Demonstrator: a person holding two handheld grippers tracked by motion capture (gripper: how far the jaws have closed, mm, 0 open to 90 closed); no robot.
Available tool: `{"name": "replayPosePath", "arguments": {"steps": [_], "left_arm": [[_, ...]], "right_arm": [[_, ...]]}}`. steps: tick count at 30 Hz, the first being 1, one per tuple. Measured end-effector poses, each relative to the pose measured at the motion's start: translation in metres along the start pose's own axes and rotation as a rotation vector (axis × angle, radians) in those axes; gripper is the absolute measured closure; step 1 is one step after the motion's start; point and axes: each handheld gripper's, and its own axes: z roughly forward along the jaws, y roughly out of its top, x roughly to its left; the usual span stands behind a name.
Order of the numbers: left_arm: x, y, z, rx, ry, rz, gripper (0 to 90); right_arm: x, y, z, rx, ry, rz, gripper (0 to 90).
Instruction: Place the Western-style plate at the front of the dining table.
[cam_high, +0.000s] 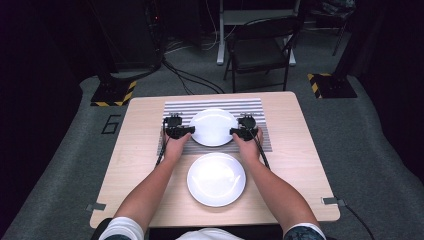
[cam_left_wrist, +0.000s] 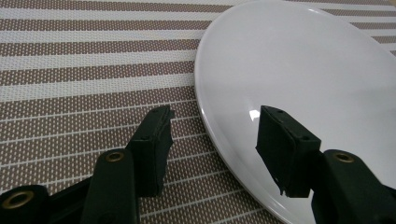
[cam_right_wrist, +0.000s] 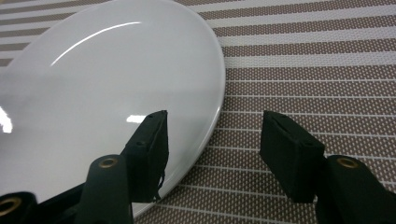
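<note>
You have a hand-held gripper in each hand, one at either side of the far white plate (cam_high: 213, 126), which lies on the striped placemat (cam_high: 255, 107) at the back half of the wooden bench (cam_high: 140, 150). Your left hand-held gripper (cam_high: 186, 131) sits at the plate's left edge and your right hand-held gripper (cam_high: 236, 132) at its right edge.

In the left gripper view the left hand-held gripper (cam_left_wrist: 214, 135) stands wide open: one jaw is over the placemat (cam_left_wrist: 93, 79), the other over the plate (cam_left_wrist: 299, 70), with the rim running between them (nothing is clamped). The right gripper view shows the same arrangement mirrored: the right hand-held gripper (cam_right_wrist: 214, 140) is spread wide, one jaw over the plate (cam_right_wrist: 102, 88) and one over the placemat (cam_right_wrist: 317, 65), the rim between them and not pinched.

A second white plate (cam_high: 216, 179) lies on the bare bench nearer to you, between your forearms, just clear of the placemat's near edge. A dark folding chair (cam_high: 260, 47) stands on the floor beyond the bench.
</note>
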Motion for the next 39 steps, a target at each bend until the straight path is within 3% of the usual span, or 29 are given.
{"name": "replayPosePath", "arguments": {"steps": [4, 9, 12, 23, 30, 39], "left_arm": [[-0.001, -0.002, -0.005, -0.002, -0.015, 0.007, 44.9], [-0.002, -0.001, -0.011, -0.009, -0.031, 0.021, 45.8], [-0.003, -0.001, -0.016, -0.016, -0.045, 0.029, 45.8], [-0.003, -0.007, -0.038, -0.032, -0.063, 0.071, 45.7], [-0.003, -0.013, -0.052, -0.039, -0.075, 0.100, 45.4], [-0.001, -0.025, -0.068, -0.044, -0.096, 0.130, 45.7]], "right_arm": [[0.000, 0.000, -0.008, -0.020, 0.021, -0.015, 41.4], [-0.004, 0.001, -0.018, -0.036, 0.045, 0.010, 41.4], [-0.007, 0.001, -0.022, -0.025, 0.034, 0.008, 41.4], [-0.010, -0.011, -0.047, -0.039, 0.057, -0.030, 40.5], [-0.008, -0.023, -0.061, -0.030, 0.083, -0.081, 39.8], [-0.013, -0.036, -0.075, -0.036, 0.100, -0.095, 39.6]]}}
